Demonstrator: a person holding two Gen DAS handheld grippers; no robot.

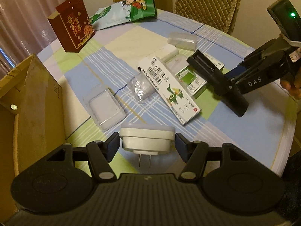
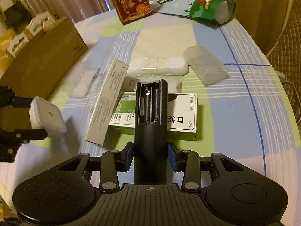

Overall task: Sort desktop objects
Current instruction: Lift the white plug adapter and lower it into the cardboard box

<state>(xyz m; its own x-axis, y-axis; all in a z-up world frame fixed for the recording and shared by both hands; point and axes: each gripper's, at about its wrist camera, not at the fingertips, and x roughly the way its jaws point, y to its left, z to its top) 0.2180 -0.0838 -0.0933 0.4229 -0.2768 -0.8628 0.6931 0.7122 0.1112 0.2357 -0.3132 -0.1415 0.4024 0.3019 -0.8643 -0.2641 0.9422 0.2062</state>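
Left gripper (image 1: 147,146) clamped on a white plug adapter (image 1: 147,138), pads pressing its two sides, prongs pointing back toward the camera; the adapter is lifted clear of the table (image 1: 244,131), near its front edge and beside the open cardboard box (image 1: 32,94) at the left. From the right wrist view the same adapter (image 2: 48,119) shows its square face with a small round dot, held just in front of the box (image 2: 47,56). Right gripper (image 2: 150,157) closed on a black remote control (image 2: 150,113), back side up, battery cover off, the two battery slots visible; the remote is held above a green-and-white carton (image 2: 184,113) lying on the checked tablecloth. In the left wrist view the right gripper (image 1: 237,86) and remote (image 1: 216,79) hang over the right part of the table. Lying on the cloth: a long white medicine box (image 1: 169,86) with a barcode and green cartoon bird, a clear plastic tray (image 1: 105,107), a crumpled clear wrapper (image 1: 140,89), a clear plastic case (image 1: 182,40), and a white flat block (image 2: 158,65) just beside it. At the far edge, a red gift box (image 1: 72,23) stands upright next to a green printed bag (image 1: 129,9) lying flat.
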